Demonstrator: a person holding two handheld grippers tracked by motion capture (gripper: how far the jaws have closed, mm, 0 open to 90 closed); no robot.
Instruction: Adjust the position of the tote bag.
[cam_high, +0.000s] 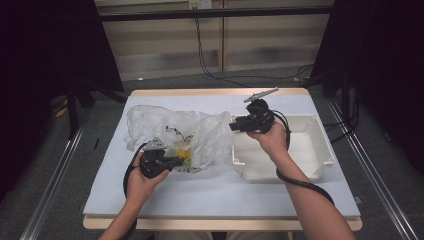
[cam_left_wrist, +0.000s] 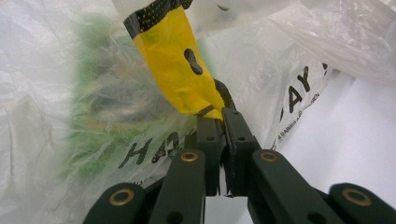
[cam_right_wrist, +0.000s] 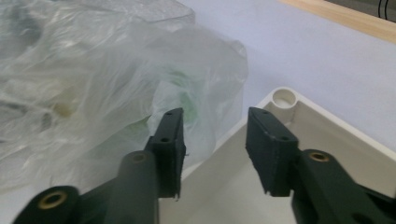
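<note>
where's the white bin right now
In the high view the white bin sits on the table's right half, right beside the plastic bag, with the right gripper held over its left edge.

The high view looks forward and down from above the person's side, taking in the whole table (cam_high: 215, 195). The left gripper view sits very close against the plastic bag (cam_left_wrist: 56, 116), facing 3 o'clock. The right gripper view faces 9 o'clock, close over the white tray (cam_right_wrist: 285, 100); it shares the bag with the others.
</note>
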